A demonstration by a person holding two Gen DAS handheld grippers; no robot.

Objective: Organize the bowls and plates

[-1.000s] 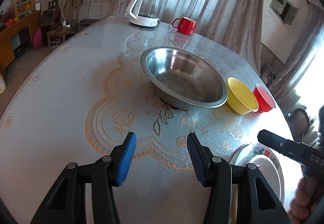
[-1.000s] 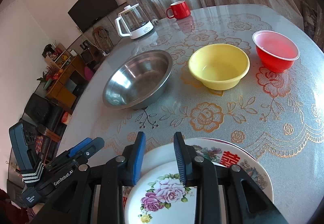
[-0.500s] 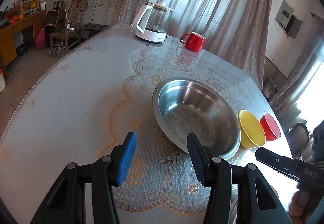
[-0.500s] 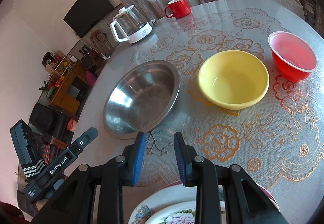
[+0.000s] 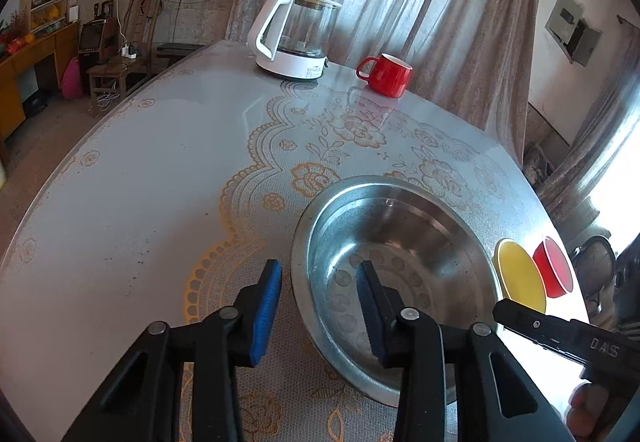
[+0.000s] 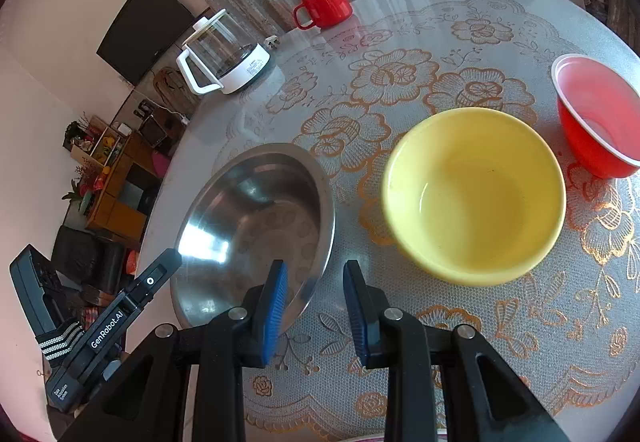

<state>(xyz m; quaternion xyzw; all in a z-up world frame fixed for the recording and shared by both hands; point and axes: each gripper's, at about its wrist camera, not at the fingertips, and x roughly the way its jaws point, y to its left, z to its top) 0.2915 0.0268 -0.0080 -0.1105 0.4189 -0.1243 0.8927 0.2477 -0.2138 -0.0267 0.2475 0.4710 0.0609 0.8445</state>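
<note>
Steel bowl [image 5: 400, 274] rim sits between the closing left gripper [image 5: 318, 308] jaws, untouched; right gripper [image 6: 314, 308] open, holding nothing.

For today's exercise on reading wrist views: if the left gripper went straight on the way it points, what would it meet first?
Most likely the near rim of the steel bowl: the left gripper straddles it with closing jaws, pads not yet touching. Depth is uncertain.
</note>
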